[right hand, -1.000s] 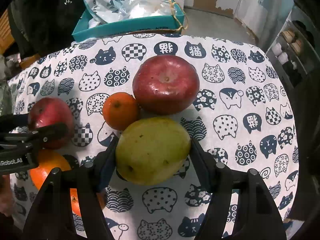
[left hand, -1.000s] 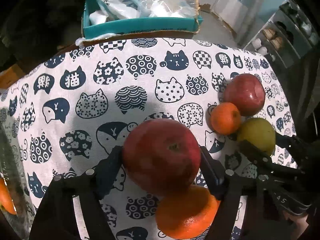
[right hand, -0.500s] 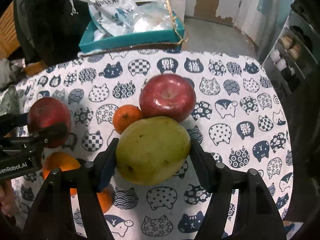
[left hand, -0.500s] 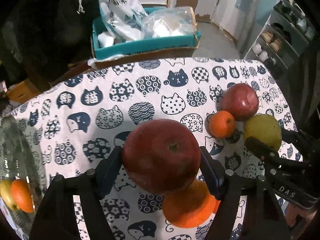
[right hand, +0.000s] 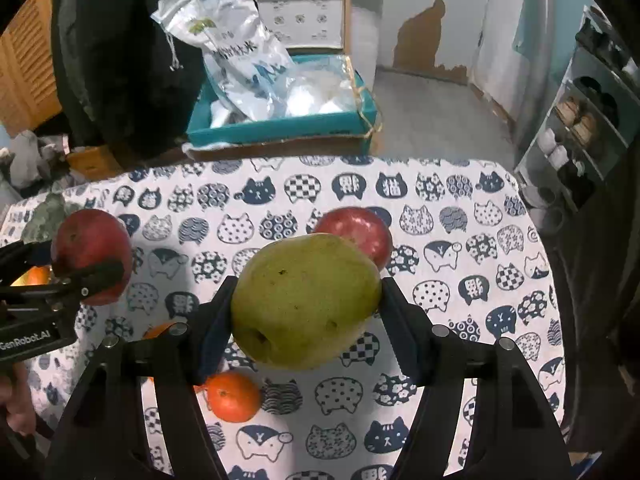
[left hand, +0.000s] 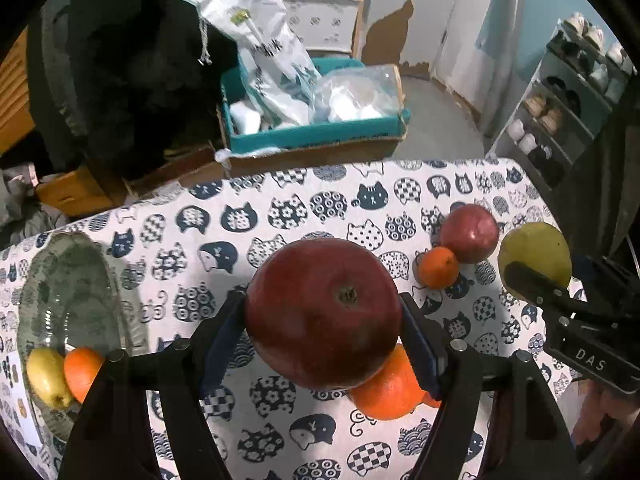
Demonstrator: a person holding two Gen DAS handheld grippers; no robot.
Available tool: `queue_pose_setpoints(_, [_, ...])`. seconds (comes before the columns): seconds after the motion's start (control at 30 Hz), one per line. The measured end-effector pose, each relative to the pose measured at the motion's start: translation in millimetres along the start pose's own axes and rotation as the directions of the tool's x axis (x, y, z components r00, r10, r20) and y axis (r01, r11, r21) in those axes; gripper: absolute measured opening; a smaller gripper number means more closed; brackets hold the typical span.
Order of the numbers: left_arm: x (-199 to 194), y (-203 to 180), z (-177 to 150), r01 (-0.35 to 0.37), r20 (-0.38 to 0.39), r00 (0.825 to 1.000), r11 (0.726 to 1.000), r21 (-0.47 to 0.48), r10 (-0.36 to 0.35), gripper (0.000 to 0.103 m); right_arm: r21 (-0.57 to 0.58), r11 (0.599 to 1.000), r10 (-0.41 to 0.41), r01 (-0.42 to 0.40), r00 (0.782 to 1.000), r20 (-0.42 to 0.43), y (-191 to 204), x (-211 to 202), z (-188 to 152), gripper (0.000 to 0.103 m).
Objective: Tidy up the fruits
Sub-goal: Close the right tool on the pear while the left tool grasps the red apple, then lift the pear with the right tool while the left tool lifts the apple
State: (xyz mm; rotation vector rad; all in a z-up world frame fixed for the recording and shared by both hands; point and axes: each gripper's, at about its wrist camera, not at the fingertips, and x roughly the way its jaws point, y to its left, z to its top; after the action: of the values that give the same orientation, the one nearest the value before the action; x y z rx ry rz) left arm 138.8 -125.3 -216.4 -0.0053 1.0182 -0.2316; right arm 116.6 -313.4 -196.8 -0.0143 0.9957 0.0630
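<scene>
A table draped in a white tablecloth (left hand: pixel 304 208) printed with navy cat heads fills both wrist views, and past its far edge stands a teal cardboard box (left hand: pixel 316 136) stuffed with white plastic bags (left hand: pixel 264 48). To the right of the table is a grey shoe rack (left hand: pixel 560 92) with pairs of shoes on its shelves. At the left edge of the cloth sits a clear glass plate (left hand: pixel 68 292), and on its near side lie a small yellow-green fruit (left hand: pixel 46 376) and an orange (left hand: pixel 82 370), touching each other. The left gripper (left hand: pixel 324 320) has its jaws about halfway apart, pressed on either side of a large dark red apple (left hand: pixel 324 312), which is held clear above the cloth. Under the apple a big orange (left hand: pixel 386 390) rests on the cloth. The right gripper (right hand: pixel 306 304) stands likewise half open, clamped on a green pear (right hand: pixel 306 300), also held up off the table. A second, smaller red apple (right hand: pixel 360 232) lies on the cloth behind the pear, and a small mandarin (right hand: pixel 234 396) lies nearer, on the cloth beside the left finger of the right gripper. In the left wrist view that mandarin touches the smaller apple.
</scene>
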Motion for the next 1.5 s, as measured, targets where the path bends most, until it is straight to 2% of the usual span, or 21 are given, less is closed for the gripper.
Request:
queue_pose_setpoints(0.57, [-74,18,-2,-0.023,0.134,0.991,0.999,-0.030,0.027,0.076,-0.034,0.999,0.041,-0.036,0.991,0.131,21,-63,13,0.069])
queue_pose_setpoints(0.93, [-125,35,-6,-0.027,0.222,0.974,0.998,-0.053,0.039,0.076,-0.071,0.995,0.083,-0.071,0.978,0.193,38,-98,18,0.069])
queue_pose_setpoints(1.5, [-163,69,-14,-0.058,0.289,0.954,0.994,-0.098,0.084,0.076,-0.151,0.977,0.185,-0.149,0.948,0.261,82,-134,31,0.069])
